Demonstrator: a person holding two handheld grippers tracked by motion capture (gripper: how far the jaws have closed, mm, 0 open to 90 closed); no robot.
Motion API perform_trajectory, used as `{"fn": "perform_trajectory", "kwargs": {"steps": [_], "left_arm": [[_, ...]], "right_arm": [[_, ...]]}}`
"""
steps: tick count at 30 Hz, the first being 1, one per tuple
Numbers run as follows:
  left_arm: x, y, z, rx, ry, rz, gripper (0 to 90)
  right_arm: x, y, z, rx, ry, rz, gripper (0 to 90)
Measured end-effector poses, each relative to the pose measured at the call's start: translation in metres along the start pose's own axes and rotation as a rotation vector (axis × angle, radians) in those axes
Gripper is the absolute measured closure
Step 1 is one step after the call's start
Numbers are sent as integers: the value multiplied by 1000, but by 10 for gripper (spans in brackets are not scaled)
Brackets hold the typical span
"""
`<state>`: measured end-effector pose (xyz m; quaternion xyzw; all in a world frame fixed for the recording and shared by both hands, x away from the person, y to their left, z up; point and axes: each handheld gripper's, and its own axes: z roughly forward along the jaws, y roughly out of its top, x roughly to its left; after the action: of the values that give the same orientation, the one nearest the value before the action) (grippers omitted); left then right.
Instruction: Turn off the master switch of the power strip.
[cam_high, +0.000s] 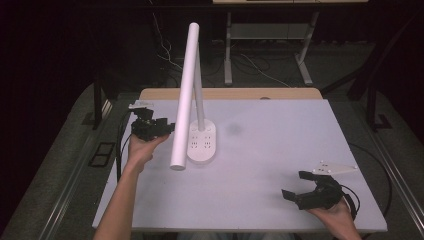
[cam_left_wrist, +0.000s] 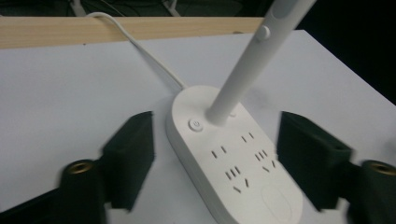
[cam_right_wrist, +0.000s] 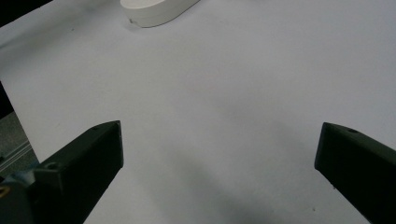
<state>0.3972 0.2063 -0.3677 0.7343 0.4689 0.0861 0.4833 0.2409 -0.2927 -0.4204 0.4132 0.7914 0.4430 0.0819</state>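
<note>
A white desk lamp stands left of the table's middle. Its oval base (cam_high: 201, 142) carries several sockets and a round power button (cam_left_wrist: 195, 124). A thin stem (cam_left_wrist: 243, 70) rises from the base, and the long white light bar (cam_high: 184, 95) slants down towards the front. My left gripper (cam_high: 169, 128) hovers just left of the base, open, with nothing pressed between its fingers; the left gripper view looks past the open jaws (cam_left_wrist: 215, 140) onto the base. My right gripper (cam_high: 294, 185) stands open over bare table at the front right, and the right gripper view (cam_right_wrist: 219, 140) has the base's edge (cam_right_wrist: 154, 11) far off.
The white table top (cam_high: 280, 135) has a wooden strip (cam_high: 230, 93) along its far edge. The lamp's white cable (cam_left_wrist: 140, 46) runs from the base back over that edge. Dark floor with cables and table legs lies beyond.
</note>
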Motion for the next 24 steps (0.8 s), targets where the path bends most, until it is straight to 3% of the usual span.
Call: {"fn": "perform_trajectory", "kwargs": {"steps": [6, 11, 24], "left_arm": [[-5, -12, -9, 12, -36, 6, 0], [-12, -24, -19, -31, -42, 12, 0], [-38, -62, -36, -57, -74, 84, 0]], "right_arm": [[0, 0, 1, 1, -1, 3, 5], [1, 0, 2, 1, -1, 0, 4], [1, 0, 2, 0, -1, 7, 5]]}}
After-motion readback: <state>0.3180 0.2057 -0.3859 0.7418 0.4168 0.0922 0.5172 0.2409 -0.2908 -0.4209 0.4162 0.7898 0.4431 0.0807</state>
